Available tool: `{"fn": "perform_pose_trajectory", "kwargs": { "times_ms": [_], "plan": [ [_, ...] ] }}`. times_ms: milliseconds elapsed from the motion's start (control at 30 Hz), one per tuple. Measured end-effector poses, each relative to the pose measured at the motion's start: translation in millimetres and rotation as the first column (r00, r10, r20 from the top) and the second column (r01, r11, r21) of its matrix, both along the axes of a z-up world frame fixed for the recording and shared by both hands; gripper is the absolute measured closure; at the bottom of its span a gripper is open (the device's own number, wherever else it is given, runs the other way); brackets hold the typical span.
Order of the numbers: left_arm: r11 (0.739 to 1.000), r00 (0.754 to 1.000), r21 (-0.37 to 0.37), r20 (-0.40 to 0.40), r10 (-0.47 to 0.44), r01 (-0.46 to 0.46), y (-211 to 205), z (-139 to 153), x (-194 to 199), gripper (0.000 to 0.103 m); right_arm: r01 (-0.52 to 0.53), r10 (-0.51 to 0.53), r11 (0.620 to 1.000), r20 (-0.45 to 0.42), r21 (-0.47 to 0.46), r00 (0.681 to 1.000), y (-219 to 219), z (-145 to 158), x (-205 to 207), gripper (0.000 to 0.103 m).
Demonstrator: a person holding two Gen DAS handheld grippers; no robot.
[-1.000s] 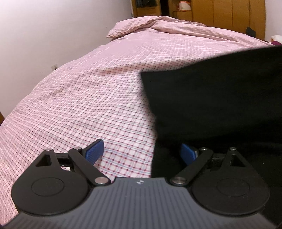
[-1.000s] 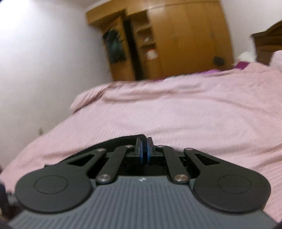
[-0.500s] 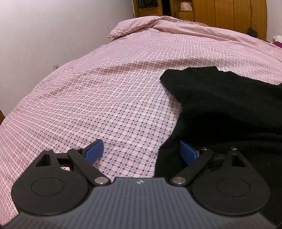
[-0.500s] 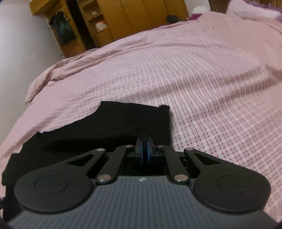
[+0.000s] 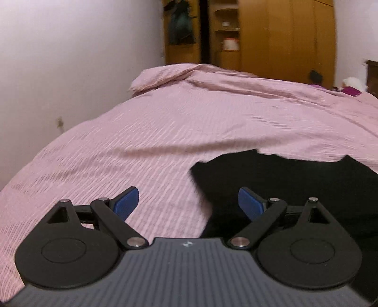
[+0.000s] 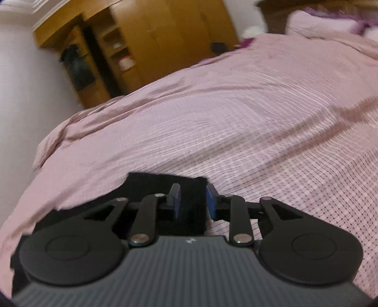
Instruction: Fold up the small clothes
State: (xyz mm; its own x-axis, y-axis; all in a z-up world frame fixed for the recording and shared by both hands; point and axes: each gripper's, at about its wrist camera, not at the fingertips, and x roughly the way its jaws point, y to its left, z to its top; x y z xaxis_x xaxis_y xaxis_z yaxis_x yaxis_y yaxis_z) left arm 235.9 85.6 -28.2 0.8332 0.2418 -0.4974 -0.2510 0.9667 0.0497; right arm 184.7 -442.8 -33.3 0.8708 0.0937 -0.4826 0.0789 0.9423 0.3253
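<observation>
A black garment (image 5: pixel 288 186) lies folded on the pink checked bedcover (image 5: pixel 165 132), to the right in the left wrist view. My left gripper (image 5: pixel 187 203) hangs open above the garment's left edge, with nothing between its blue pads (image 5: pixel 125 203). In the right wrist view the garment (image 6: pixel 163 184) lies low and left. My right gripper (image 6: pixel 193 203) sits over the garment's right corner with its jaws opening. Black cloth lies between the pads (image 6: pixel 176 203), and they do not press on it.
A white wall (image 5: pixel 70 59) runs along the bed's left side. A wooden wardrobe (image 5: pixel 283 40) with shelves stands beyond the far end. The cover bunches into a ridge (image 5: pixel 189 75) at the far left corner. A headboard and pillow (image 6: pixel 319 21) are at the right.
The right gripper came down and laid the garment's lifted part flat, then its pads parted. The left gripper rose and tilted up, staying open.
</observation>
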Motion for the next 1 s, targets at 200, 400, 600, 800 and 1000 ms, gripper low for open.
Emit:
{"fn": "perform_pose_trajectory", "kwargs": {
  "times_ms": [200,400,600,800,1000],
  "plan": [
    [0.986,0.991,0.103,-0.032,-0.131,0.134,-33,-18,36,0.034,-0.148,0.145,0.985,-0.039,-0.091,0.989,35,-9,-5,0.075],
    [0.997,0.981,0.007,-0.180,-0.078,0.080,-20,-62,71,0.036,-0.151,0.132,0.979,-0.136,-0.140,0.982,46,-40,1,0.079],
    [0.997,0.982,0.013,-0.174,-0.071,0.074,-22,-67,74,0.033,-0.110,0.099,0.987,-0.097,-0.118,0.990,44,-46,0,0.079],
    [0.997,0.980,-0.001,-0.188,-0.071,0.072,-18,-53,65,0.026,-0.107,0.103,0.993,-0.072,-0.043,0.992,39,-38,-12,0.058],
    [0.997,0.979,-0.028,-0.186,-0.082,0.078,-19,-34,46,0.021,-0.128,0.128,0.992,-0.037,-0.017,0.991,44,-17,-40,0.034]
  ]
}}
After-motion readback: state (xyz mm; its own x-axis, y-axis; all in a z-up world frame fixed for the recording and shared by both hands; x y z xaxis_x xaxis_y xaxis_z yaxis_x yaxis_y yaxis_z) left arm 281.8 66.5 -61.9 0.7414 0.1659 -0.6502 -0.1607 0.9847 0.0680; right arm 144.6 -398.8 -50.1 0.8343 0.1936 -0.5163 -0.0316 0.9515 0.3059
